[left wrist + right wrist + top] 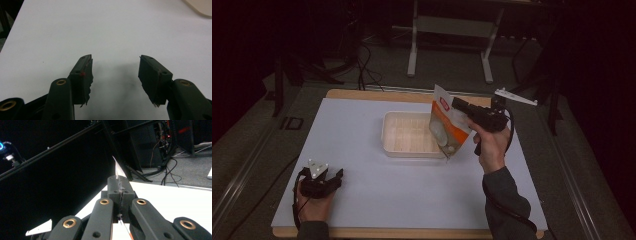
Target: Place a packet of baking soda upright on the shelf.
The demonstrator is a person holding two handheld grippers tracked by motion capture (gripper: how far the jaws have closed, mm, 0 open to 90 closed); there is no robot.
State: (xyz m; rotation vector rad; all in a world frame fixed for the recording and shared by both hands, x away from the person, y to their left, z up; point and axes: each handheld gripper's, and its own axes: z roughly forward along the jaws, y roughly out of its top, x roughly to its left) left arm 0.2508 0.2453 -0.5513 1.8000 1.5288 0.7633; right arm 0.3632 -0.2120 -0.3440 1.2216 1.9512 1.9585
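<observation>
Pouch (pixel 448 126) held tilted over tray (pixel 408 149).
Right claw (pixel 458 104) clamped on pouch edge; left claw (pixel 115 71) gaping wide, low over bench (pixel 362 190).

This looked like a lab or recording studio rather than a home. Black drapes (pixel 242 45) closed off the dim upper left of the frame, and cables (pixel 364 65) trailed over grey carpet at upper centre. A metal stand (pixel 452 30) stood at the top. Lower centre, a white-topped table (pixel 362 150) sat alone. Possibly an equipment rack (pixel 160 140) showed at upper right.
</observation>
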